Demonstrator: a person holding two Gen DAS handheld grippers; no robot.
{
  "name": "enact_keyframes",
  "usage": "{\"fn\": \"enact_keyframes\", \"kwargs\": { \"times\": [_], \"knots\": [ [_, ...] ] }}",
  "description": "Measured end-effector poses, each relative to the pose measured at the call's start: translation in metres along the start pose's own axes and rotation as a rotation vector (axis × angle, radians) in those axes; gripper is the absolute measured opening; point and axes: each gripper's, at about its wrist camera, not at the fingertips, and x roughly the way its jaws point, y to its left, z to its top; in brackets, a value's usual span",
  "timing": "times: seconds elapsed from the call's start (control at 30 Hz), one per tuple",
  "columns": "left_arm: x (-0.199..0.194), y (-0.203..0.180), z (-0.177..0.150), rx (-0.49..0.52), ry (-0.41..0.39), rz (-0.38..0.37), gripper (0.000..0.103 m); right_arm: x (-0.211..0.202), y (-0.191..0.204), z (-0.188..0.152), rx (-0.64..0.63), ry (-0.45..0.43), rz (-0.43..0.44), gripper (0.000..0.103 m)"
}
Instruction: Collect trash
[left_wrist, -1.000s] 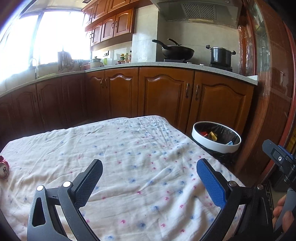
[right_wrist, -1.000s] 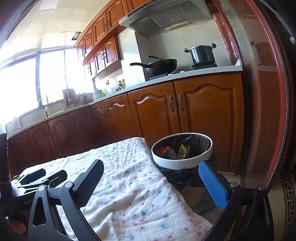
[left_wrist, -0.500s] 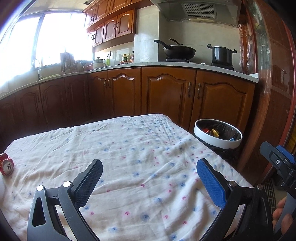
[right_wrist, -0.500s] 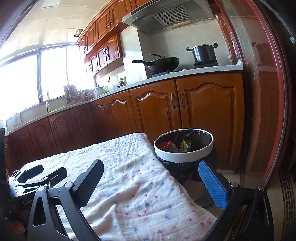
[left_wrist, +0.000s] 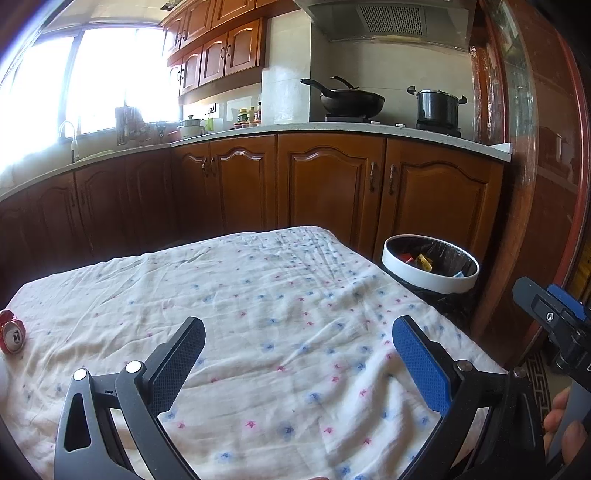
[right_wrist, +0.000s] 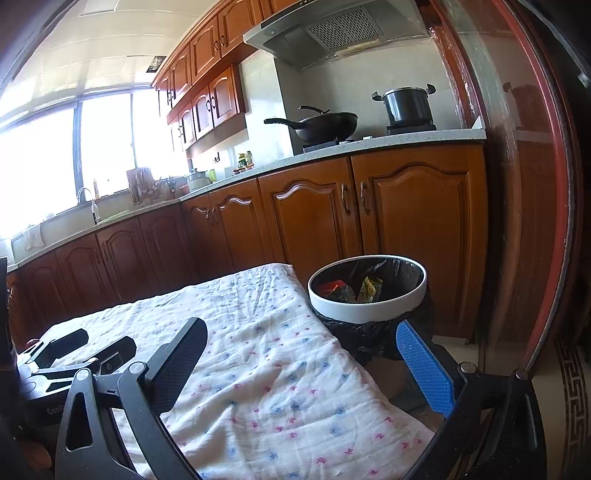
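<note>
Red crushed can sits at 9 o'clock of left gripper, well apart, on tablecloth. Left is nearer. Both grippers empty, fingers spread; right gripper faces bin at 1 o'clock.

Left wrist view: red can near the frame's left edge, label illegible. Hand cropped at lower right. Bin contents unidentifiable; lower body hidden behind the table.
</note>
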Motion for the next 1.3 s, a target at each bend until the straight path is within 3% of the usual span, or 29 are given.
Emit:
{"fn": "enact_keyframes", "kwargs": {
  "times": [1.3],
  "knots": [
    [0.0005, 0.002, -0.0025, 0.033, -0.02, -0.022, 0.102, 0.0007, 0.0035, -0.0025, 0.007, 0.003, 0.012, 0.103]
  ]
}}
